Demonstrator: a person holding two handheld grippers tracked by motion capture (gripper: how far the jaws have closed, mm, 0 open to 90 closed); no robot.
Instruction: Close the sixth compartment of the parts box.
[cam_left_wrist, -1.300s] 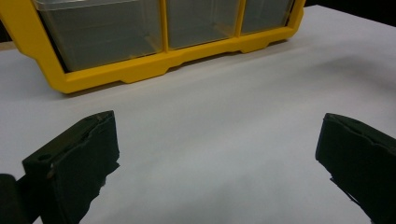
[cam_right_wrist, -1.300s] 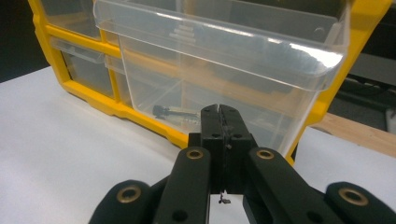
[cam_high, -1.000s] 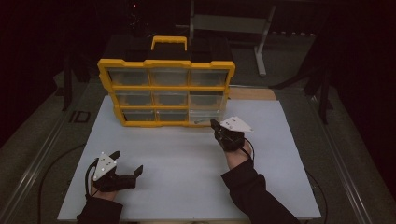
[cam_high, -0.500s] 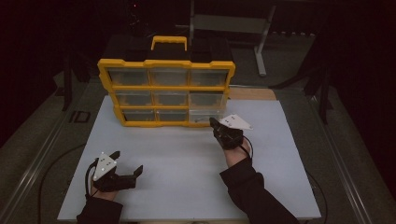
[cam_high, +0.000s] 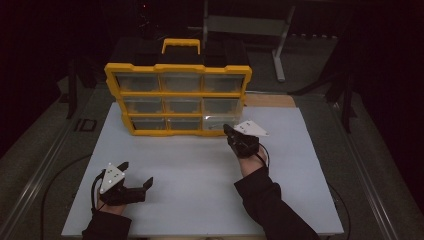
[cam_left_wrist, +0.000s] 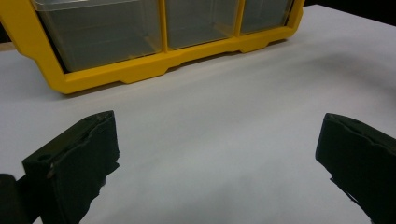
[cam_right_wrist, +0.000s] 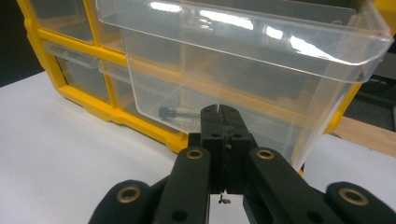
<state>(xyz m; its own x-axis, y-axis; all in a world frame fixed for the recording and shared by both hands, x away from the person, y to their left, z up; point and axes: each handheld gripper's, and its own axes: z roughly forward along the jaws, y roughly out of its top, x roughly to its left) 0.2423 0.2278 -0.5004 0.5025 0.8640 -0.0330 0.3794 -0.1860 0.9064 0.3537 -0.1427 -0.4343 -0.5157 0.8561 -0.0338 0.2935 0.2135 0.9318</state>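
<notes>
Left gripper (cam_high: 134, 186) sits at the near left of the white table (cam_high: 200, 175), jaws wide apart with nothing between them, well short of the organizer. Right gripper (cam_high: 229, 131), farther off at centre right, has its jaws pressed fully together, empty, tips right at the front of a clear drawer (cam_right_wrist: 243, 60) pulled out from the bottom right slot of the yellow organizer (cam_high: 177, 95). A small dark bolt (cam_right_wrist: 173, 113) lies inside that drawer.
</notes>
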